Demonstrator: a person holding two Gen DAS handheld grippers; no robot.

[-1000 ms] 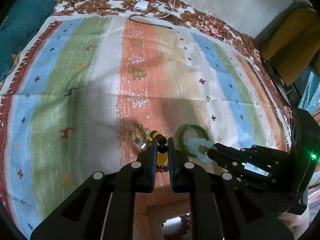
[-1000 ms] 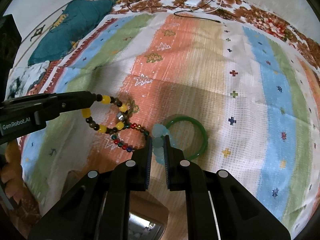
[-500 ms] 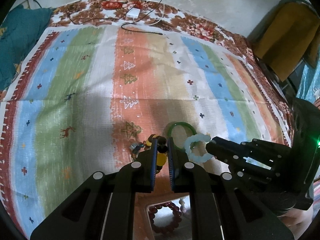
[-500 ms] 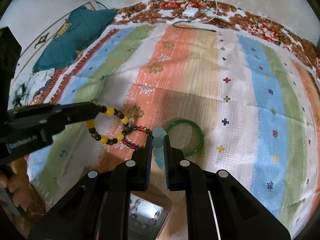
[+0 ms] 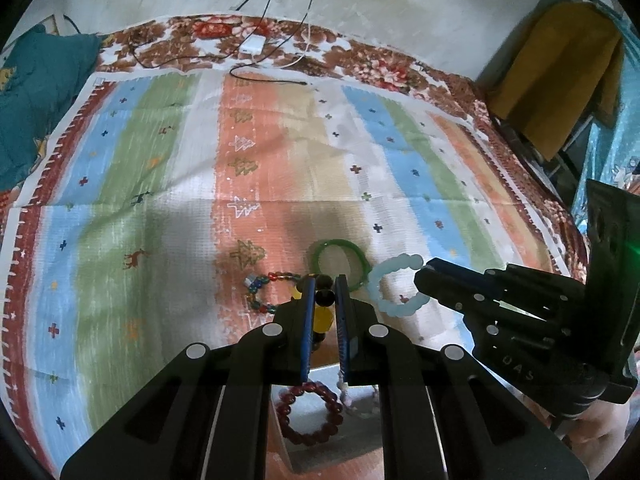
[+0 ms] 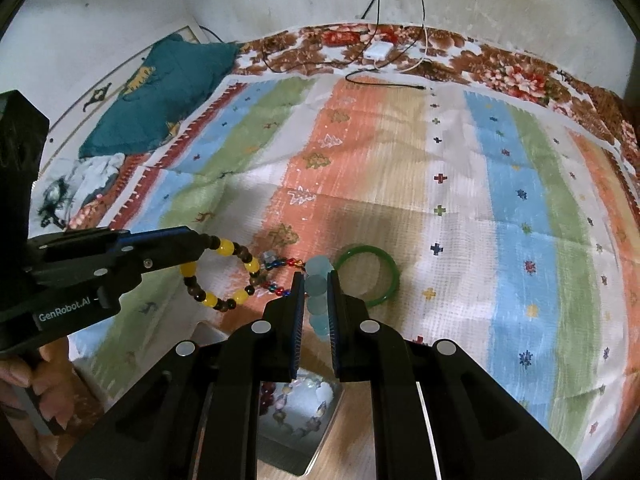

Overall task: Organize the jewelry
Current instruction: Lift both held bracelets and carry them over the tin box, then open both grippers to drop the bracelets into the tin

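Note:
My left gripper (image 5: 322, 286) is shut on a yellow-and-dark bead bracelet (image 5: 323, 314), which hangs as a loop in the right wrist view (image 6: 218, 270). My right gripper (image 6: 314, 280) is shut on a pale blue bead bracelet (image 6: 318, 296), seen as a ring in the left wrist view (image 5: 394, 284). Both are held above the striped cloth (image 5: 160, 200). A green bangle (image 5: 340, 262) and a small multicoloured bead bracelet (image 5: 262, 290) lie on the cloth below. A jewelry box (image 5: 312, 412) under the grippers holds a dark red bead bracelet (image 5: 310, 414).
A teal cushion (image 6: 160, 92) lies at the far left. A white charger with cables (image 5: 252, 46) sits at the cloth's far edge by the wall. A yellow-brown cloth (image 5: 556, 72) hangs at the far right.
Both grippers have risen and drawn back from the cloth with their bracelets. The box with the red bracelet has come into view below them.

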